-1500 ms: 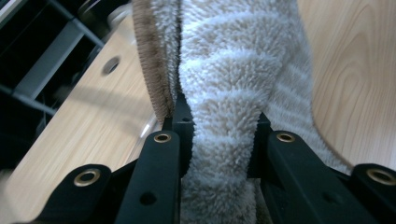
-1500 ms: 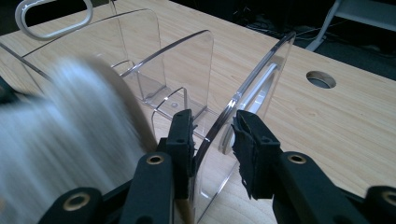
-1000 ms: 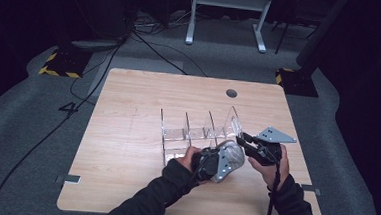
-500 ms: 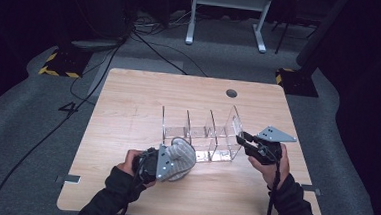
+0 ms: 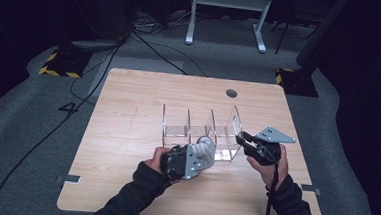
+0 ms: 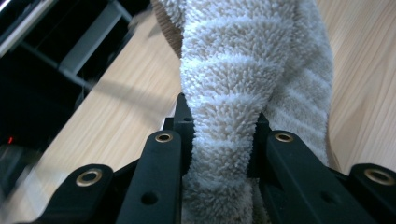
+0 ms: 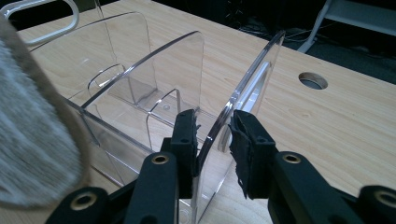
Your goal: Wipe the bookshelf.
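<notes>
Cloth [image 6: 243, 93] sits clamped in the left gripper [image 6: 219, 135], held at the near face of the clear acrylic organizer [image 5: 200, 125] mid-tabletop [image 5: 128, 108]. Right gripper [image 7: 212, 128] straddles the organizer's end wall, pads close on both sides, steadying it. Risk: a hard wipe could slide or tip the light organizer if that hold slips, or the pile could snag on a divider edge. Cloth looks grey-white, thick ribbed terry, bunched into a fold, brown backing at the edge
</notes>
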`<state>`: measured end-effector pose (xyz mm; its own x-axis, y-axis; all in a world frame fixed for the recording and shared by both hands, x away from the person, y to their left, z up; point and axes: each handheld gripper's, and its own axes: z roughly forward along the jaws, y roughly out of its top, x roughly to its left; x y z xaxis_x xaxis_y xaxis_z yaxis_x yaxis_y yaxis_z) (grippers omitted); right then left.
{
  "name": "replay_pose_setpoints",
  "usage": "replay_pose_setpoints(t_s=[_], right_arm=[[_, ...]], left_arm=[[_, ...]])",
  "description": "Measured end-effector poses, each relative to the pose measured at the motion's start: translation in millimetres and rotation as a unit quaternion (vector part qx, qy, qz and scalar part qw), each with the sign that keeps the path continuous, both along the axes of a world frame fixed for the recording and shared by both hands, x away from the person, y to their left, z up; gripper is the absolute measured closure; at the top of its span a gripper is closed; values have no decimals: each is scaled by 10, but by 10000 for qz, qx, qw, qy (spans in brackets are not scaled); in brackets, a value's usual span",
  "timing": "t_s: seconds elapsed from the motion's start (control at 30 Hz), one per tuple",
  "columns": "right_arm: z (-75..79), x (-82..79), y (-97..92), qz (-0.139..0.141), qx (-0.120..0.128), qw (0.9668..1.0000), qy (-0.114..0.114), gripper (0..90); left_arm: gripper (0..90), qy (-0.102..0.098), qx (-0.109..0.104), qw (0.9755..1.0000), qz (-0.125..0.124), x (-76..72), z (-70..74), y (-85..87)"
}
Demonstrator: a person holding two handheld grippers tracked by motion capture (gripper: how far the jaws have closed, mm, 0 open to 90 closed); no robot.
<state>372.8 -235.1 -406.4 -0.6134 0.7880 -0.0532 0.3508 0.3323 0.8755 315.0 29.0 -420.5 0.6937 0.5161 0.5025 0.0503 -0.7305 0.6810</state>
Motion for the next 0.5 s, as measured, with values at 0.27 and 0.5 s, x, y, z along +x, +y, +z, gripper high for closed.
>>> replay_pose_setpoints(t_s=[0.27,0.5], right_arm=[[1,4,3,10,-36,10000,-32,716],[3,11,-3,56,-42,10000,-20,715]], left_arm=[[759,-89,190,9988,-448,115,-59,-624],[766,-13,266,9974,-670,147,-94,-833]])
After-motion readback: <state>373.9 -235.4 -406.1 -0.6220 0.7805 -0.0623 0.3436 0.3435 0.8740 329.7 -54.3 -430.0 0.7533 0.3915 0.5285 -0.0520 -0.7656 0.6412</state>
